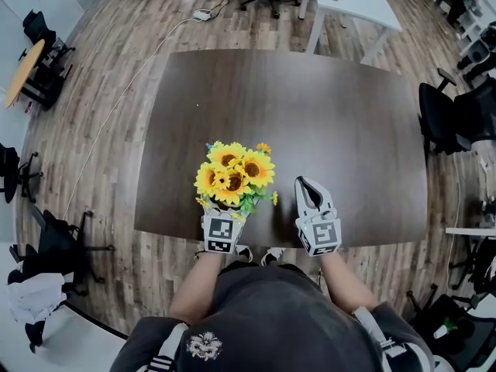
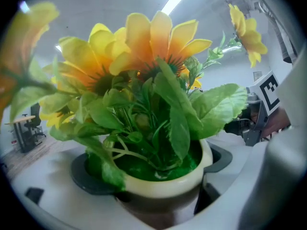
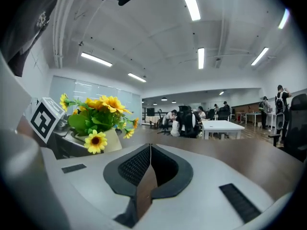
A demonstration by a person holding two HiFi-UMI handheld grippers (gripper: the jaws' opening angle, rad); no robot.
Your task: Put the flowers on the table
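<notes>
Over dark table [image 1: 325, 122], left gripper [image 1: 222, 217] clamps cream pot [image 2: 163, 188] holding sunflowers [image 1: 232, 175].

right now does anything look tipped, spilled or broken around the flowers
Nothing stands out. The cream pot of yellow sunflowers stands upright between the left gripper's jaws at the dark brown table's near edge, with nothing spilled. The right gripper is shut and empty beside it.

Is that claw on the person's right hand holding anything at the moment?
No, the right gripper has its two jaws pressed together with nothing caught between them.
</notes>
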